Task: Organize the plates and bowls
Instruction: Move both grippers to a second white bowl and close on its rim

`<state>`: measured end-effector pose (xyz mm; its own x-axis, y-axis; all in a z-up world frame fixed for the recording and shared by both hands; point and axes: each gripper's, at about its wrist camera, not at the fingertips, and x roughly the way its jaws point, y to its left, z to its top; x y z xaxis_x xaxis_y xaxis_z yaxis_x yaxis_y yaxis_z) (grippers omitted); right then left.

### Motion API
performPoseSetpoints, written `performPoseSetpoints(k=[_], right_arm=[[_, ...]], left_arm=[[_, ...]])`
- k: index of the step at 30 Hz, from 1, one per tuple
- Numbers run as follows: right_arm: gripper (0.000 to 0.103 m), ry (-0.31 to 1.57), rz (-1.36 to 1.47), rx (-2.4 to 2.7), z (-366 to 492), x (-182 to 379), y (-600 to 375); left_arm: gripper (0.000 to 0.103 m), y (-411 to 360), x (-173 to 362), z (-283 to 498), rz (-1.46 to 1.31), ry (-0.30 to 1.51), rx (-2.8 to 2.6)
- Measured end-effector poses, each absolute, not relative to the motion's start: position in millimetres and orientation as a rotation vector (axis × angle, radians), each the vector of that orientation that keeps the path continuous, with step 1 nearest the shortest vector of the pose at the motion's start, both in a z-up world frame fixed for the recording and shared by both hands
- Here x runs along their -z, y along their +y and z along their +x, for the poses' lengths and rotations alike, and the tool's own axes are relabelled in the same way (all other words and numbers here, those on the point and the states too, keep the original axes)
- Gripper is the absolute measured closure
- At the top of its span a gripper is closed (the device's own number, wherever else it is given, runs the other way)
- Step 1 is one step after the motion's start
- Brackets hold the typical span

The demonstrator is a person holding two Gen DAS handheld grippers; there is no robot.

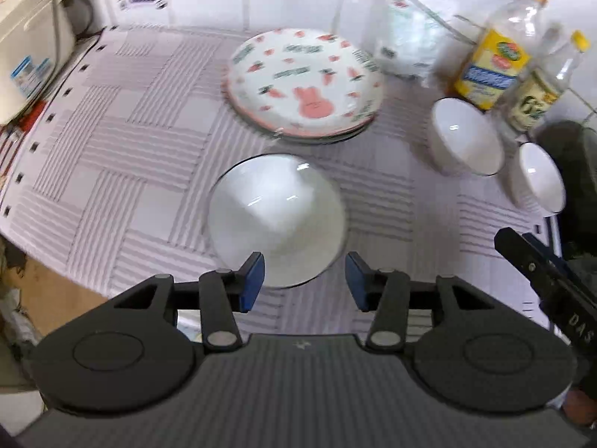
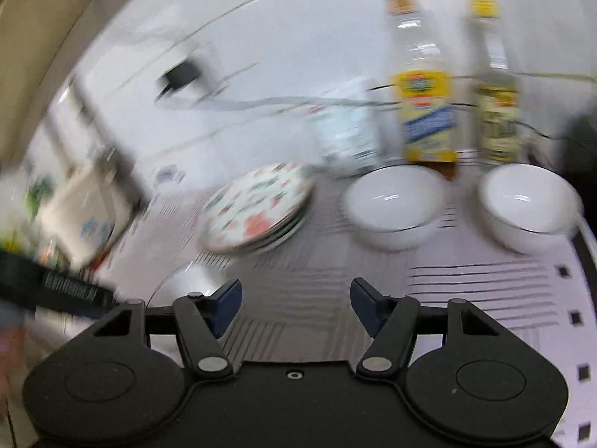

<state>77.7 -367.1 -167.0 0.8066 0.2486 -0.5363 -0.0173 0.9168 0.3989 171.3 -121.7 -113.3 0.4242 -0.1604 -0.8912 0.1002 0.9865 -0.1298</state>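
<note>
My left gripper (image 1: 304, 282) hovers open above a white bowl (image 1: 276, 220) that stands alone on the striped mat, and its blue pads touch nothing. Behind the bowl sits a stack of rabbit-and-carrot plates (image 1: 304, 82). Two more white bowls (image 1: 466, 136) (image 1: 539, 177) stand at the right. In the right wrist view my right gripper (image 2: 294, 306) is open and empty over the mat. Ahead of it are the two white bowls (image 2: 391, 205) (image 2: 530, 201), with the plate stack (image 2: 257, 209) to their left. The lone bowl's rim (image 2: 183, 283) shows at lower left.
Two bottles (image 1: 492, 63) (image 1: 541, 89) and a plastic bag (image 1: 406, 37) stand along the tiled back wall. A white appliance (image 1: 30, 44) sits at the mat's left edge. A dark object (image 1: 574, 171) lies at the far right. The striped mat (image 1: 130, 130) has bare room on the left.
</note>
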Motion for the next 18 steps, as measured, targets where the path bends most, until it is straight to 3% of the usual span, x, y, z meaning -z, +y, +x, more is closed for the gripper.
performPoseSetpoints(k=[5,9,18], right_arm=[[0.032,0.603,0.47,-0.092,74,172,-396],[0.032,0.585,0.613,-0.084,80,180,-417],[0.038,0.592,0.833,0.045,114,201,-441]], left_arm=[[0.056,-154,106,183,-0.018,1.068,0.247],[0.037,-179,103,194,0.036,1.017,0.27],[0.038,-224,126,238,0.039,0.984,0.332]])
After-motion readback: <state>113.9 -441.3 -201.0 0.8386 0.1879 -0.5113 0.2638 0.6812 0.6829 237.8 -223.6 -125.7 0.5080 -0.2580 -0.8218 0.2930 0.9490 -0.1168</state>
